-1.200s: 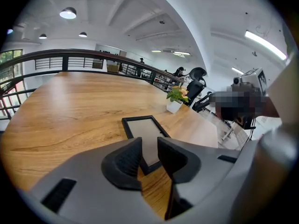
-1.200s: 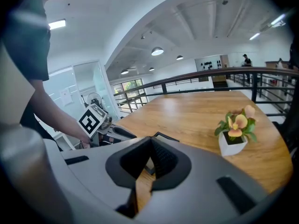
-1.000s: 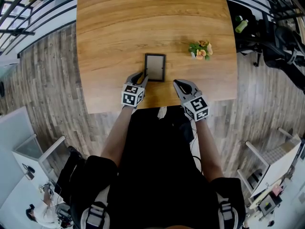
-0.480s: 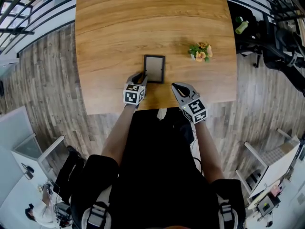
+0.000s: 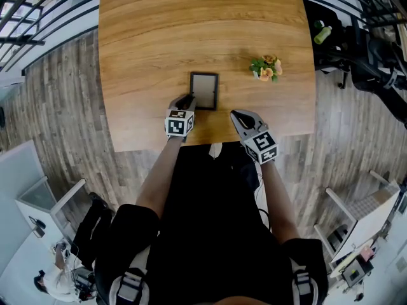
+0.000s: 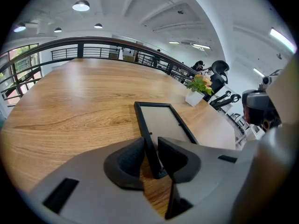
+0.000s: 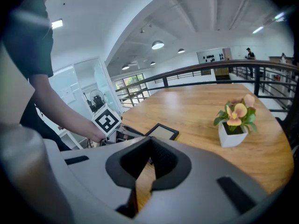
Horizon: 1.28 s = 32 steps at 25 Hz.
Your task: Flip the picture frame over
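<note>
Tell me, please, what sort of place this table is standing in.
Probably an open-plan office on a mezzanine or upper floor: the wooden table sits beside a black railing, with office chairs and round ceiling lights beyond.

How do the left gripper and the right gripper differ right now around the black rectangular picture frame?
The left gripper has its jaws closed on the near left rail of the black rectangular picture frame; the right gripper has its jaws shut together on nothing. The left gripper sits at the frame's near corner; the right gripper stands apart, to the frame's right. Both point forward over the near edge of the light wooden table.
</note>
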Each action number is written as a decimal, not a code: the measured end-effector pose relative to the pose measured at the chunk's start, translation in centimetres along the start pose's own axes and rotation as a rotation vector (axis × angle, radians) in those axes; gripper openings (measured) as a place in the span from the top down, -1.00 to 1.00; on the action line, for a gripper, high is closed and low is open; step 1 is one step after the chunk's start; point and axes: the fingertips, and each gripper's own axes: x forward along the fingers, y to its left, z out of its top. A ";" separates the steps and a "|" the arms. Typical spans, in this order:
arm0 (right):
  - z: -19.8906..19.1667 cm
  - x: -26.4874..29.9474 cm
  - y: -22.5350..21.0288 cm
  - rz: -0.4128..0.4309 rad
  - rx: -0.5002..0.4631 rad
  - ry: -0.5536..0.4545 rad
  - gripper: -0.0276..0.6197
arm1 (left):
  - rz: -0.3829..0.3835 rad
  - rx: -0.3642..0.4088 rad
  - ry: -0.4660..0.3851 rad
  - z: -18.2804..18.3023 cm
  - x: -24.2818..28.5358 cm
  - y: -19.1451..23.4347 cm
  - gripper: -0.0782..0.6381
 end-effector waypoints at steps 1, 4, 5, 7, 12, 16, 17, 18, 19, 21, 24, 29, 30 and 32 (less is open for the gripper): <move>0.0 0.0 0.0 0.002 -0.001 0.002 0.89 | 0.003 0.000 -0.002 0.0 0.0 0.0 0.49; 0.0 0.1 0.1 0.008 -0.001 0.005 0.89 | 0.011 -0.011 -0.008 0.1 -0.1 0.0 0.51; -0.1 0.1 0.1 0.009 0.000 0.005 0.89 | 0.013 -0.020 -0.010 0.2 -0.1 0.0 0.51; 0.0 0.2 0.1 0.013 -0.002 0.004 0.89 | 0.017 -0.049 -0.016 0.3 -0.1 0.2 0.53; 0.1 0.2 0.3 0.019 -0.011 0.002 0.89 | 0.032 -0.136 -0.027 0.3 -0.3 0.6 0.60; -0.2 0.4 0.4 0.036 0.025 0.005 0.89 | 0.027 -0.145 -0.020 0.3 -0.3 0.5 0.61; -0.3 0.6 0.4 0.043 0.040 -0.002 0.89 | 0.023 -0.155 -0.020 0.3 -0.3 0.5 0.61; -0.4 0.8 0.4 0.049 0.053 -0.008 0.82 | 0.020 -0.166 -0.021 0.3 -0.3 0.5 0.61; -0.6 1.1 0.5 0.053 0.064 -0.013 0.73 | 0.016 -0.175 -0.023 0.3 -0.4 0.4 0.61; -0.8 1.5 0.5 0.060 0.077 -0.011 0.56 | 0.007 -0.186 -0.029 0.4 -0.6 0.3 0.61; -1.2 2.1 0.5 0.068 0.106 -0.008 0.27 | -0.015 -0.207 -0.040 0.6 -0.8 -0.1 0.61; -2.2 2.8 -0.1 0.068 0.188 -0.015 0.19 | -0.042 -0.284 -0.069 0.6 -1.1 -0.4 0.62; -2.6 3.0 -0.2 0.068 0.211 -0.014 0.19 | -0.047 -0.295 -0.076 0.6 -1.3 -0.5 0.62; -3.2 3.4 -0.3 0.070 0.251 -0.009 0.19 | -0.057 -0.302 -0.091 0.8 -1.6 -0.8 0.62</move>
